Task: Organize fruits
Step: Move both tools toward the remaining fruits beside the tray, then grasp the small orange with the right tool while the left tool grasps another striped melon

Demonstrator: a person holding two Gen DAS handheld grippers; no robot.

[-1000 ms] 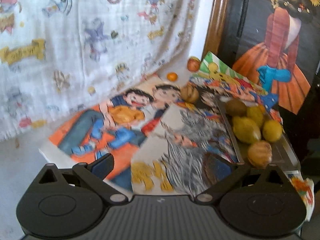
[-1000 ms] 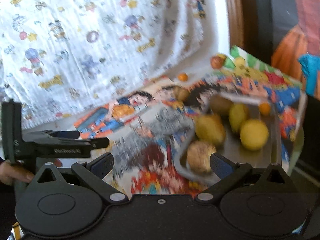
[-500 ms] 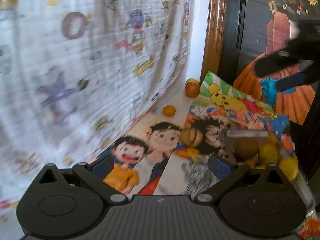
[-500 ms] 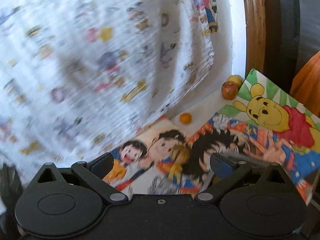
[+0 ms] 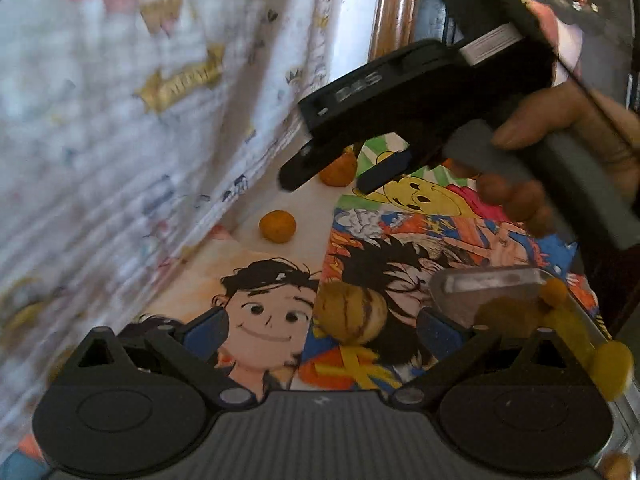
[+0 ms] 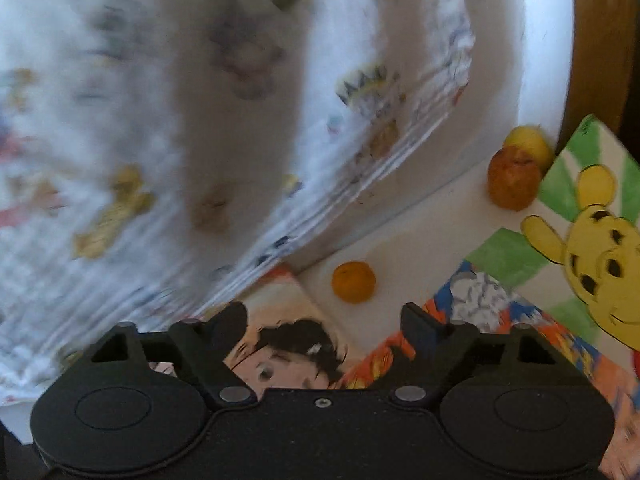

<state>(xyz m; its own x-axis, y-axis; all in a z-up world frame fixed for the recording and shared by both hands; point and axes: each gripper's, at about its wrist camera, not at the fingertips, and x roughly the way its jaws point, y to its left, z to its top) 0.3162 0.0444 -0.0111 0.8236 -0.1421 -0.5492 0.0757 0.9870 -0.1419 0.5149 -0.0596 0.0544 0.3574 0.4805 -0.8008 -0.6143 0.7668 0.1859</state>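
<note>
A brown striped fruit (image 5: 351,312) lies on the cartoon posters, just ahead of and between my left gripper's (image 5: 324,326) open fingers, not touched. Farther back a small orange (image 5: 277,226) sits on the white surface. My right gripper (image 5: 326,178) hovers open above the reddish apple (image 5: 338,168), held by a hand (image 5: 560,128). In the right wrist view the right gripper (image 6: 326,320) is open, the small orange (image 6: 353,281) just ahead of it, the reddish apple (image 6: 513,178) and a yellow fruit (image 6: 528,143) at the back right. A metal tray (image 5: 488,286) holds several yellow and brown fruits at right.
A printed white cloth (image 5: 140,100) hangs along the left. A wooden frame (image 5: 398,8) and a dark painted panel stand at the back right. A Pooh poster (image 6: 592,224) covers the far right of the surface.
Both grippers moved forward and down toward the back corner. The right gripper now shows large in the left wrist view, over the apple. The striped fruit is now near the left fingers.
</note>
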